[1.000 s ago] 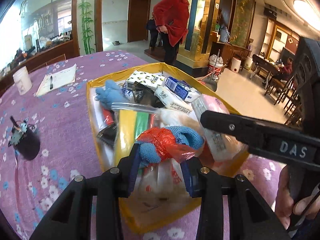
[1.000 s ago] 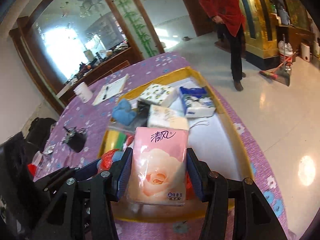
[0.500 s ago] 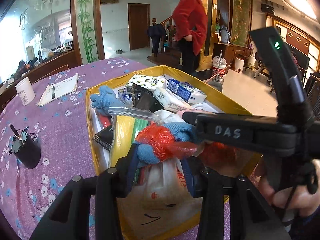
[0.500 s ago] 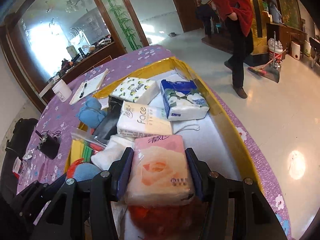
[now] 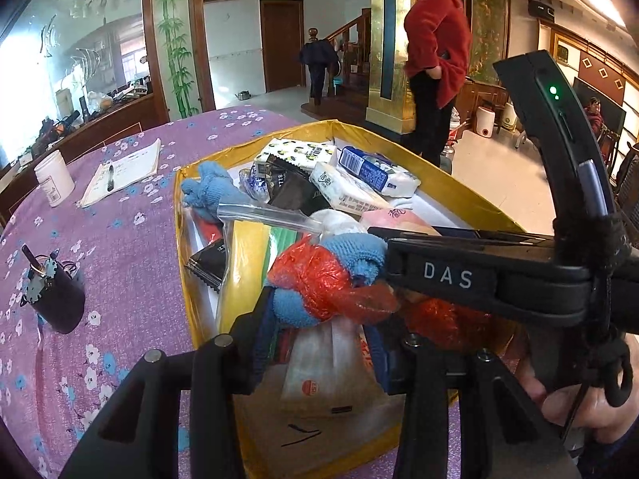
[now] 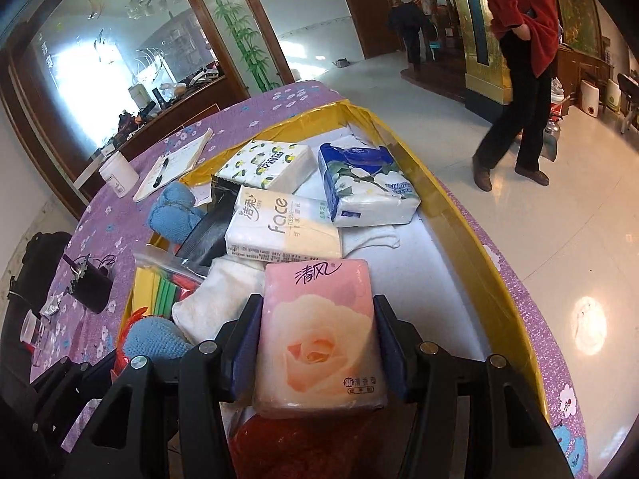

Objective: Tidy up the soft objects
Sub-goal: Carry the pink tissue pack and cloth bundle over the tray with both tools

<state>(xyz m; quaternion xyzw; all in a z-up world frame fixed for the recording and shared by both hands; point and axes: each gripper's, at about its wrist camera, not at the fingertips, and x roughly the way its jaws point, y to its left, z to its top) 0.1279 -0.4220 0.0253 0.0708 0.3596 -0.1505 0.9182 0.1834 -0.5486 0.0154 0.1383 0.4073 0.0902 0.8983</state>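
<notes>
Holding the pink tissue pack [image 6: 319, 335] in my right tongs [image 6: 315, 343] low over the yellow tray's [image 6: 471, 239] near end, beside the other packs, my left tongs [image 5: 319, 319] pinch the blue cloth [image 5: 295, 307] clear.

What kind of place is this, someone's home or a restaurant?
Probably a restaurant or hotel dining hall rather than a home: a round table under a purple flowered tablecloth, a large polished tile floor, gold-clad pillars, and a staircase at the back. A big family house cannot be ruled out.

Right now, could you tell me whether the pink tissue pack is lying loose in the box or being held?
Held: the right gripper pads press both sides of the pink tissue pack.
</notes>
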